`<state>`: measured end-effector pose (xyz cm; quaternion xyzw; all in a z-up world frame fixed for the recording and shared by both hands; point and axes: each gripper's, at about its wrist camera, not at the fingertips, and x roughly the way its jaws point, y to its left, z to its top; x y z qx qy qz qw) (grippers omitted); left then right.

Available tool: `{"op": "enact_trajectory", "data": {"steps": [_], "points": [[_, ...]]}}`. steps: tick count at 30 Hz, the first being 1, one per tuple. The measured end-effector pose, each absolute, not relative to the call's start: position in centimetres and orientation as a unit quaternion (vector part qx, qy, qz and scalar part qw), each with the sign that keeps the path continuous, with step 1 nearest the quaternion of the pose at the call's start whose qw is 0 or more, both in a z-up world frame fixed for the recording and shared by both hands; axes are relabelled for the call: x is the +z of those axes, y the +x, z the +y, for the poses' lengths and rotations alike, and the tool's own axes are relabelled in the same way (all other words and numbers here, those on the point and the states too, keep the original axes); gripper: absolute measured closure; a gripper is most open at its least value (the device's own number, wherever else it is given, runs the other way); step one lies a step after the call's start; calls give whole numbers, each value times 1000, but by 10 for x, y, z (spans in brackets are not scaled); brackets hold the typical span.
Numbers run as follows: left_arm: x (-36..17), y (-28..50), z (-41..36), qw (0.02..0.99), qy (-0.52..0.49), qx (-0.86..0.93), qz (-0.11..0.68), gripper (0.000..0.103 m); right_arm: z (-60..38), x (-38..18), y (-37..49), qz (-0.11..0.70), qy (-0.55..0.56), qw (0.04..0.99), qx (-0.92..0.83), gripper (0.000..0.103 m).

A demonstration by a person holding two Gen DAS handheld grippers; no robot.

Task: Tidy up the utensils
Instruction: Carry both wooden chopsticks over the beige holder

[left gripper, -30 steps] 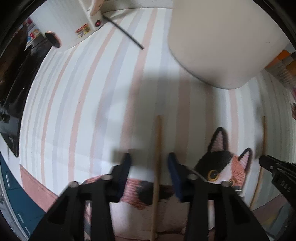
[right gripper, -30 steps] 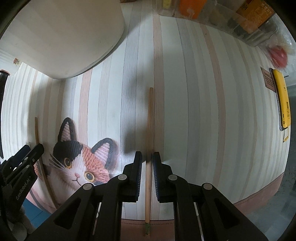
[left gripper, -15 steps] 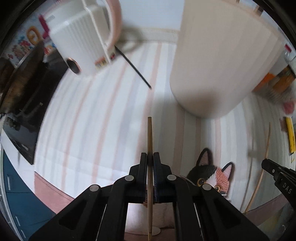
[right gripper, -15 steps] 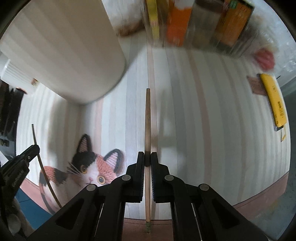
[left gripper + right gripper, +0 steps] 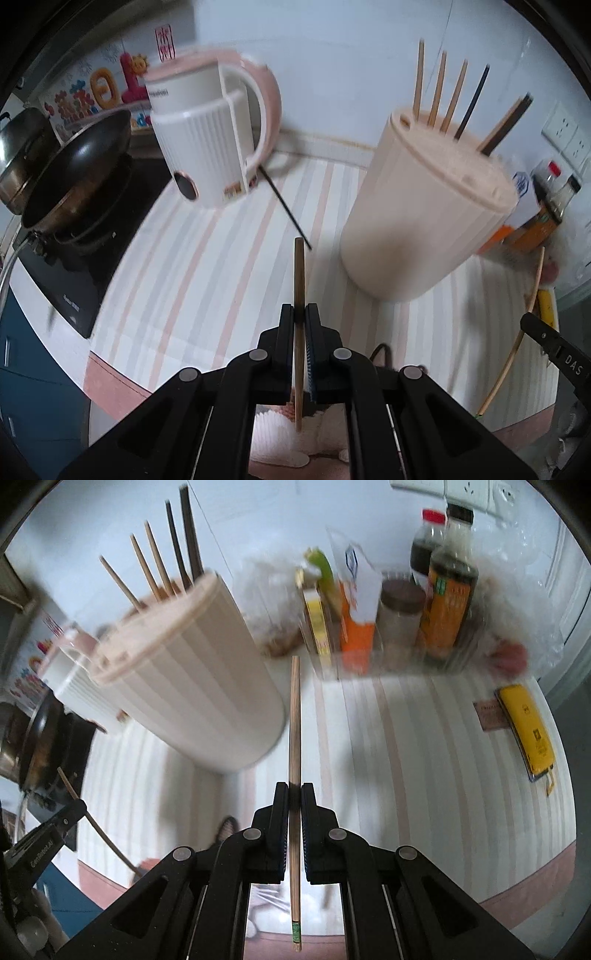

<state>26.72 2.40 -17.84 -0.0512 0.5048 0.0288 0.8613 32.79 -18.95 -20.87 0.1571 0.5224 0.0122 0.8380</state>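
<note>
I've lifted both sticks clear of the striped mat (image 5: 207, 258) since a second ago: my left gripper (image 5: 300, 317) is clamped on one wooden chopstick (image 5: 298, 280), my right gripper (image 5: 294, 797) on the other chopstick (image 5: 294, 716). The cream holder (image 5: 424, 221), already holding several, now stands ahead, so dropping them in comes next.

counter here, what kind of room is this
Most likely a home kitchen: a wok sits on a cooktop, an electric kettle stands beside it, and sauce bottles line the wall behind the chopstick holder.
</note>
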Motion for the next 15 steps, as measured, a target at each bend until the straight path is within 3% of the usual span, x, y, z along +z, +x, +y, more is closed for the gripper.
{"op": "enact_trajectory", "data": {"steps": [15], "points": [[-94,281,26,917,-33,41,396,100,-184,-142,351,438,151,886,27,96]]}}
